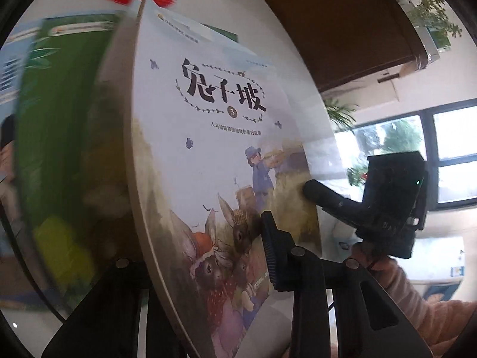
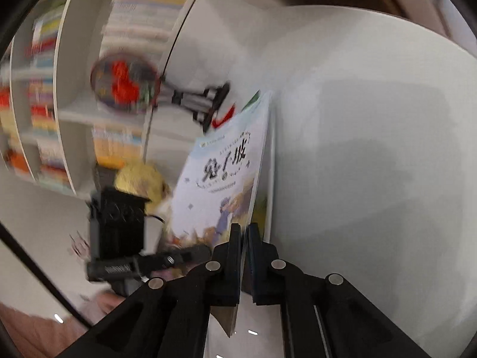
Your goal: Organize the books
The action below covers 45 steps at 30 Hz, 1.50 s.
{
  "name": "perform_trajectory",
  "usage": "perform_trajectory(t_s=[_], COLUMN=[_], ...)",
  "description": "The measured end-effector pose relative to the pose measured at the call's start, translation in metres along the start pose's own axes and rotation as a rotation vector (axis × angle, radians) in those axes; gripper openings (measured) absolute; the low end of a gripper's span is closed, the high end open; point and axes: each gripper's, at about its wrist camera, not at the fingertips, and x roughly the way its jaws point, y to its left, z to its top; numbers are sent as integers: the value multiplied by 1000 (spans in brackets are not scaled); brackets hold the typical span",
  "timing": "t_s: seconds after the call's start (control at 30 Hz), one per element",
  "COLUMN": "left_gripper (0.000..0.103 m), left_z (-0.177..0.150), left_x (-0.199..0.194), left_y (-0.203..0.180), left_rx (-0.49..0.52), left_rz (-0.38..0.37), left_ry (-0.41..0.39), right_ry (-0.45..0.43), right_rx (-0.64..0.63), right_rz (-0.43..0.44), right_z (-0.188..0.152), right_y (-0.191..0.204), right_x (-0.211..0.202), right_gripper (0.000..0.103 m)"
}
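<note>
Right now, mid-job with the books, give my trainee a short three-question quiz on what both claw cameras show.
1. True or false: the right claw is shut on the rabbit book.
2. What stands directly behind that rabbit book in the left wrist view?
A. a green book
B. a red folder
C. a glass vase
3. Fill in: the number printed in a circle under the title on the cover is ___.

Key
1. True. Its two fingers pinch the book's lower edge.
2. A. The green book stands just behind it; the left claw straddles the rabbit book's bottom edge.
3. Three.
</note>
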Motion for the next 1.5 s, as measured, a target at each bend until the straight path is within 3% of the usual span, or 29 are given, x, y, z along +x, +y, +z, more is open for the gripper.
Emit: perform_trajectory(t_s=[0.37,0.8,1.2,1.5], left_gripper=[27,27,27,27], left_z=[-39,-103,-178,-213], left_x=[-70,-146,-221,-246], left_y=[32,88,189,257], left_rx=[-60,-150,-236,-304], left_rz=[-20,9,60,60], left_ry=[-203,-332,-389,-404], right_ry=[66,186,313,400], right_rx=[-75,-149,-206,-213], right_rz=[87,167,216,207], right_z=[-9,-51,-121,-167], right_y=[49,132,211,243], right_x=[34,107,209,287], right_gripper=[5,5,5,5])
